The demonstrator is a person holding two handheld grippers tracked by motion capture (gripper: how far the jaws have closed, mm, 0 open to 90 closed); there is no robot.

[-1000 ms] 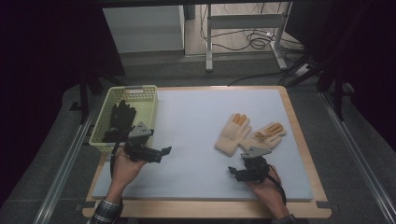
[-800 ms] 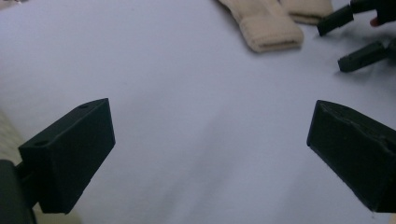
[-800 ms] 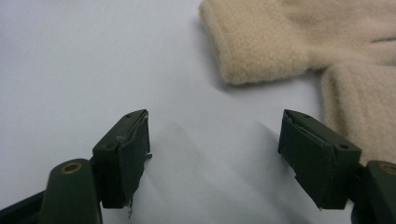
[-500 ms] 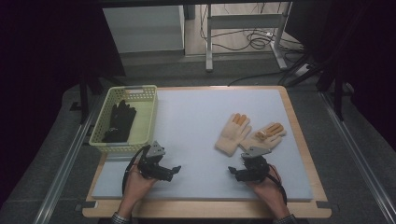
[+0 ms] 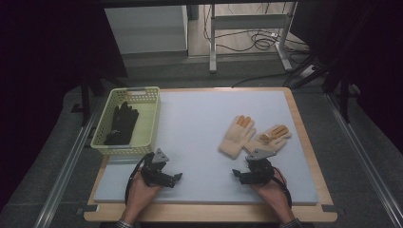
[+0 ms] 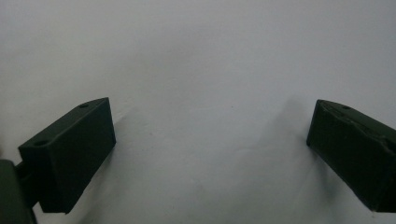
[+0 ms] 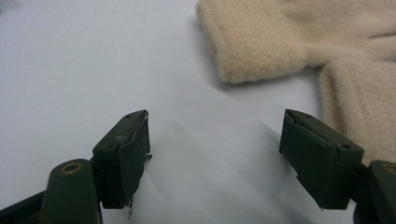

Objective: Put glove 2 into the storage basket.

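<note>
A black glove (image 5: 121, 124) lies inside the pale yellow basket (image 5: 151, 122) at the table's left. Two cream gloves with orange fingertips rest on the white mat at the right, one (image 5: 237, 135) nearer the middle and one (image 5: 269, 138) beside it. My left gripper (image 5: 177, 177) sits low on the mat in front of the basket, open, with only bare mat between its jaws (image 6: 210, 144). My right gripper (image 5: 235, 174) rests on the mat just in front of the cream gloves, open and holding nothing; the cream glove (image 7: 280, 42) lies ahead and right of its jaws.
The white mat (image 5: 199, 118) covers a wooden table with a raised rim (image 5: 309, 142). Dark floor, metal rails and a grey stand with cables lie beyond the far edge.
My left gripper came away from the basket, moved toward the person and sank onto the mat. The black glove stays in the basket. My right gripper has kept still.
</note>
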